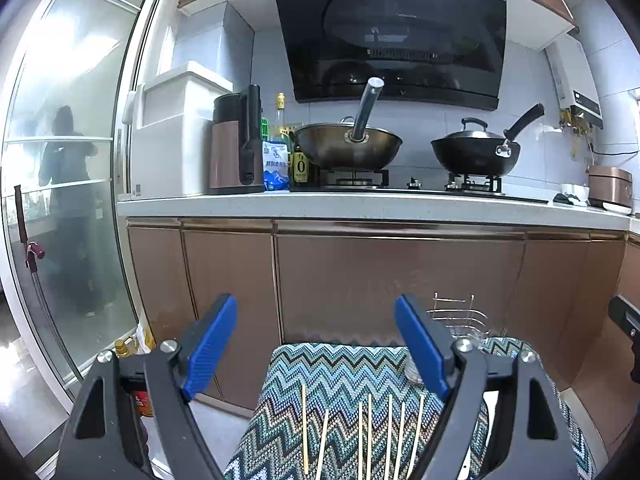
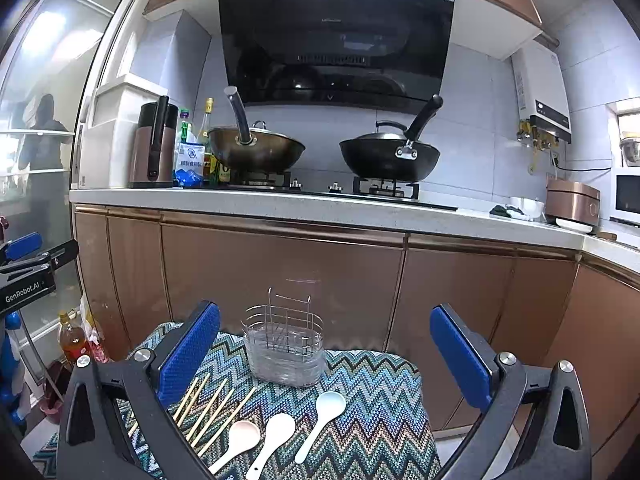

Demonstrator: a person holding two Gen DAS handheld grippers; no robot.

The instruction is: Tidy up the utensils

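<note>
Several wooden chopsticks lie side by side on a zigzag-patterned cloth; they also show in the right wrist view. Three white spoons lie on the cloth to their right. A wire utensil holder stands upright at the cloth's far edge and shows partly in the left wrist view. My left gripper is open and empty above the chopsticks. My right gripper is open and empty above the spoons, in front of the holder.
Brown cabinet doors stand behind the cloth under a white counter with two woks on a stove. A glass sliding door is at left. Bottles stand on the floor left of the cloth.
</note>
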